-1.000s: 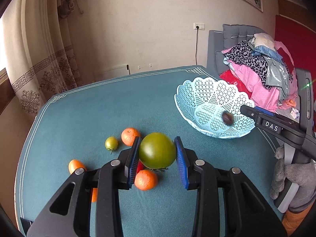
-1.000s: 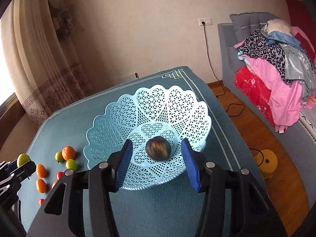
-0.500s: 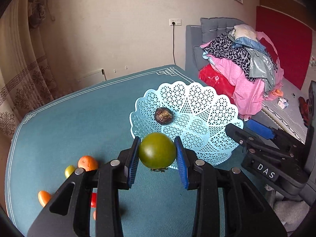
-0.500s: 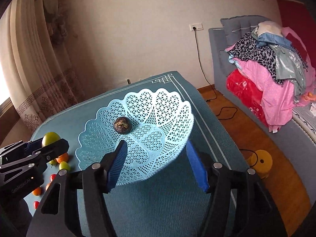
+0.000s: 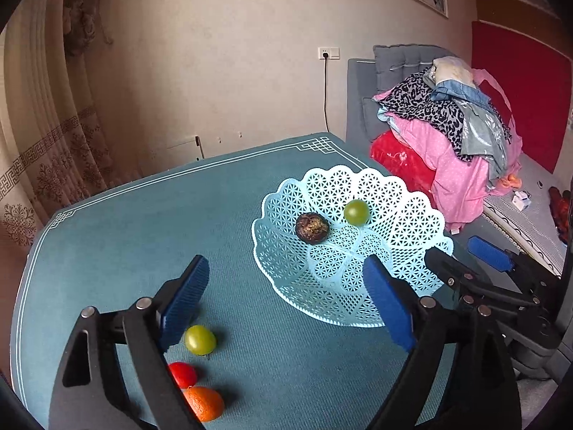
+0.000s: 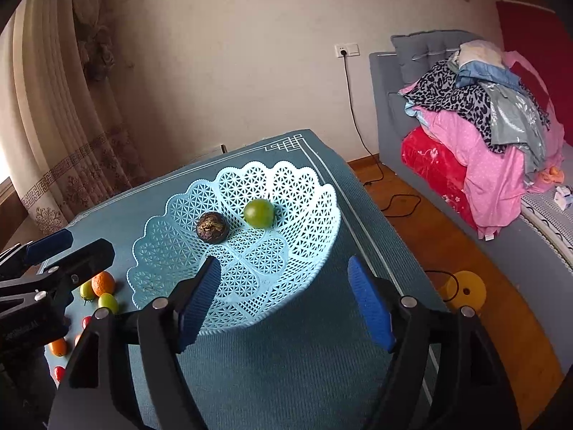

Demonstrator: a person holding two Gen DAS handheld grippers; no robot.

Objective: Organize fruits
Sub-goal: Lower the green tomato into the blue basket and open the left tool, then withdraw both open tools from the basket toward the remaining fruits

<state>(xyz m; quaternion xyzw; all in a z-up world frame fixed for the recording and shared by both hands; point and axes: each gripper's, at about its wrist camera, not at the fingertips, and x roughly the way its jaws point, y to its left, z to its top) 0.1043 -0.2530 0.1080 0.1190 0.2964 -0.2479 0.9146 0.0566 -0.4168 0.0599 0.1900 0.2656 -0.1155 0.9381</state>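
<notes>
Inside the lattice basket (image 5: 404,215), near the right edge of the tabletop (image 5: 143,222), the large green fruit (image 5: 356,211) now lies beside the dark brown fruit (image 5: 312,227); half a second ago it was clamped in the left gripper (image 5: 286,297), above the basket's near rim. That gripper's fingers are now spread wide and carry nothing, so the drop is complete. The right gripper (image 6: 283,301) is likewise released and empty, hovering at the basket's near rim. Remaining on the cloth at the near-left corner: a small green fruit (image 5: 200,339), a red fruit (image 5: 183,374), an orange fruit (image 5: 205,403). Judgement: two fruits placed, several left to collect.
</notes>
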